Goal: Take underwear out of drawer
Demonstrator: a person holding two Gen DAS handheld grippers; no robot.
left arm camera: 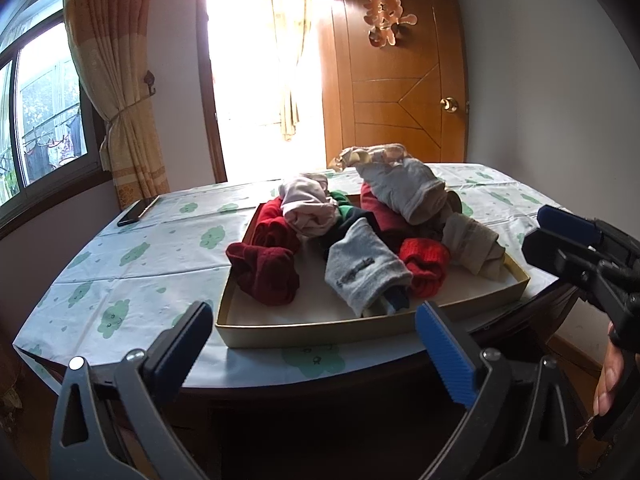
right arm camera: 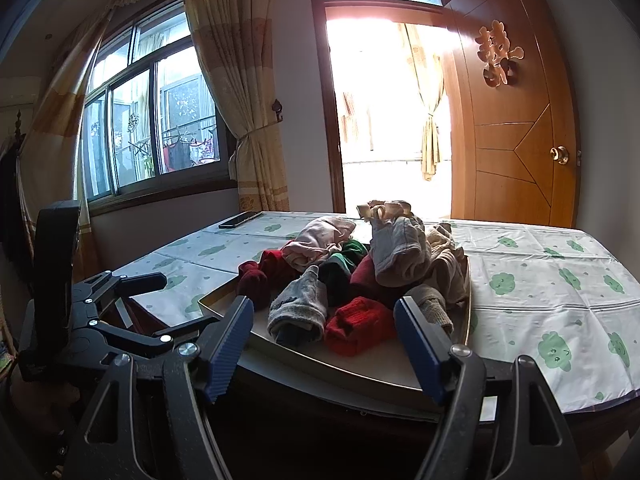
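Left wrist view, drawer [left arm camera: 320, 330] long axis sideways, underwear [left arm camera: 404, 190] heaped inside

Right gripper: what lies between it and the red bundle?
In the right wrist view, only the tray's near rim separates the open right gripper from the red bundle.

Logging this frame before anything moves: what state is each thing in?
left tool: open, empty, short of the tray
right tool: open, empty
tray: on the table, heaped with rolled garments
grey roll: lying in the tray
door: swung open
curtain: tied back
phone: flat on table
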